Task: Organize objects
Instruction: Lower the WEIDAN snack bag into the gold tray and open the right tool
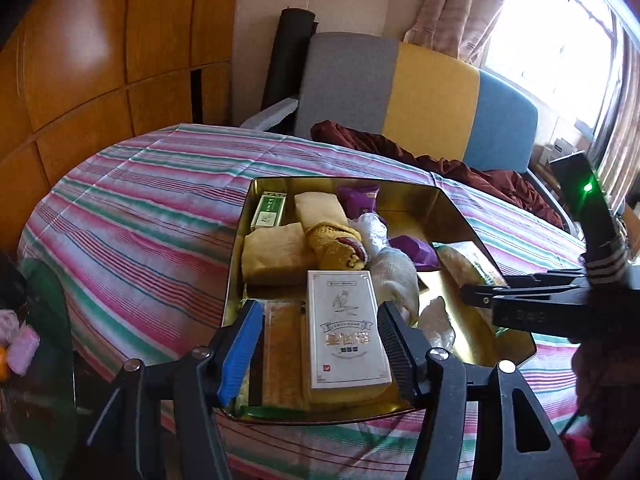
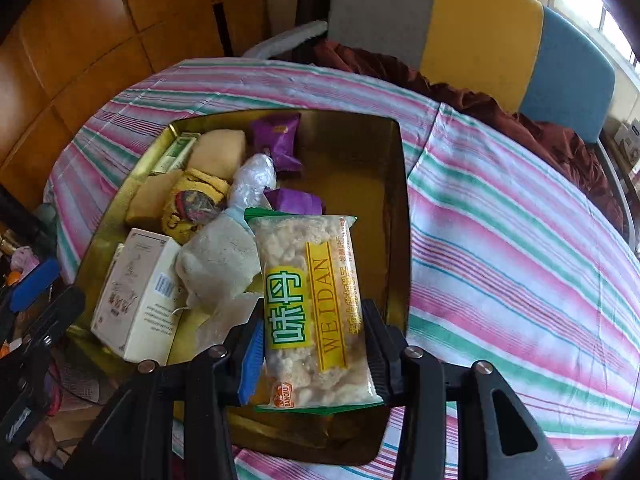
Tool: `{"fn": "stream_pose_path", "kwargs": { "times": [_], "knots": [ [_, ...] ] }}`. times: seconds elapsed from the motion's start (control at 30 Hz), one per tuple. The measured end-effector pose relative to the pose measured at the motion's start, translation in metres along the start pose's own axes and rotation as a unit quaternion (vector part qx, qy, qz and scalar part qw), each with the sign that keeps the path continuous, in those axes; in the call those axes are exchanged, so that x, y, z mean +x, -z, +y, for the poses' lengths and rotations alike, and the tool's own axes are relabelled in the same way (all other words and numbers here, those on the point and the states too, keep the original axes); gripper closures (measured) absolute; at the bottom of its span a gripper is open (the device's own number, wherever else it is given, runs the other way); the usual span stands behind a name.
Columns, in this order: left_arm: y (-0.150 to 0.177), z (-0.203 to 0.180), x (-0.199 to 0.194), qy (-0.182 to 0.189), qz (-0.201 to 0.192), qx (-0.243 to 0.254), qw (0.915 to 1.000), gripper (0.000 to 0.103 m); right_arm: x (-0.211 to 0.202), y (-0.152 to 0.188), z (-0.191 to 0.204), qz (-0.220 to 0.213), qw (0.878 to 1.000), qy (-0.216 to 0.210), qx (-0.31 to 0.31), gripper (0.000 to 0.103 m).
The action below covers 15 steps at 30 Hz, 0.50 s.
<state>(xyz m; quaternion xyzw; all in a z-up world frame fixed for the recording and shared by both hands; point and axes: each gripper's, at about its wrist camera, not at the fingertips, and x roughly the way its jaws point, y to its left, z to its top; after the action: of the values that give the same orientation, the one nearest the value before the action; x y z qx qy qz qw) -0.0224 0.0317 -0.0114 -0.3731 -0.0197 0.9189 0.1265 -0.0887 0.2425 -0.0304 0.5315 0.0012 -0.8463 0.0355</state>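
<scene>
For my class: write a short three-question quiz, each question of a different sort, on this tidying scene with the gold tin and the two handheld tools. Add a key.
1. True or false: the right tool grips the clear snack packet with the green-and-yellow label.
2. Multiple choice: the white rectangular carton with a bird drawing lies
A. on the striped cloth
B. inside the gold rectangular metal tin
C. on the chair
3. Fill in: the left tool stands ____, its pads apart from the carton between them.

Key: 1 true; 2 B; 3 open
</scene>
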Motion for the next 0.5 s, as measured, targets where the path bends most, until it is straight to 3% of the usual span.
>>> {"fn": "stream_pose_path", "kwargs": {
  "times": [0.23,0.5],
  "knots": [
    [-0.001,0.005,-0.001,-0.01,-0.006,-0.005,0.9999,0.031,0.017,0.005,0.003,0.014,0.999,0.049,0.003,0.058],
    [-0.003,0.006,-0.005,-0.028,-0.014,-0.01,0.9995,0.022,0.007,0.015,0.003,-0.003,0.999,0.032,0.003,0.055]
  ]
}}
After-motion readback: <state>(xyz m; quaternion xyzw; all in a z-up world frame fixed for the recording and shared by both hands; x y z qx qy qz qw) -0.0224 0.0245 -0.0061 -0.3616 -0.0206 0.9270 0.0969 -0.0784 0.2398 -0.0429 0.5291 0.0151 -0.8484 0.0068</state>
